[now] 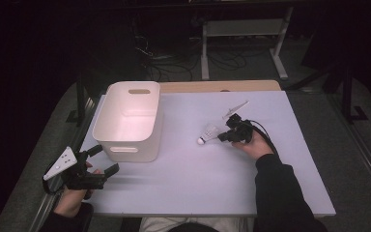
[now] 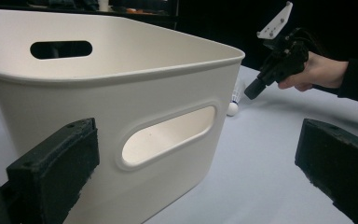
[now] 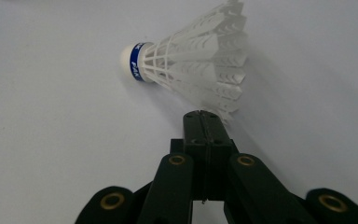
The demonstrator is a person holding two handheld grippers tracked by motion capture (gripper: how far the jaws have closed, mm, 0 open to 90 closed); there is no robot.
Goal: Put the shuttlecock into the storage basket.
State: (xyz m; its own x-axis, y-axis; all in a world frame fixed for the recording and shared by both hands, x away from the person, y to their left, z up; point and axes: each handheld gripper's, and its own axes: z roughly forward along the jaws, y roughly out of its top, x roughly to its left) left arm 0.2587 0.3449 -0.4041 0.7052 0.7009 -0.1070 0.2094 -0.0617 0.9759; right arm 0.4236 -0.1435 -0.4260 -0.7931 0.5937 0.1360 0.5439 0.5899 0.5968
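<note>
While the left gripper (image 1: 101, 162) waits with its jaws spread wide and nothing between them at the near wall of the white bin (image 1: 130, 121), the right gripper (image 1: 221, 137) does the work out on the pale table (image 1: 198, 183), its jaws pressed together on the feather rim of a white shuttlecock (image 3: 191, 56). Seen from the right gripper view, the fingertips (image 3: 204, 122) pinch the very edge of the skirt, so the shuttlecock fans out just beyond and above them, its blue-banded cork nose pointing away to the left. Whether it is lifted or resting on the table cannot be told from these views. From the high view, it sits directly ahead of the right fingertips, on their bin-ward side, well apart from the bin itself.

The step in hand appears to be carrying the shuttlecock toward the bin. The next move likely calls for a lift high enough to clear the rim, travel across the open table, and a release over the empty interior. With so thin a pinch on the feathers, the hold may slip if swung quickly.
</note>
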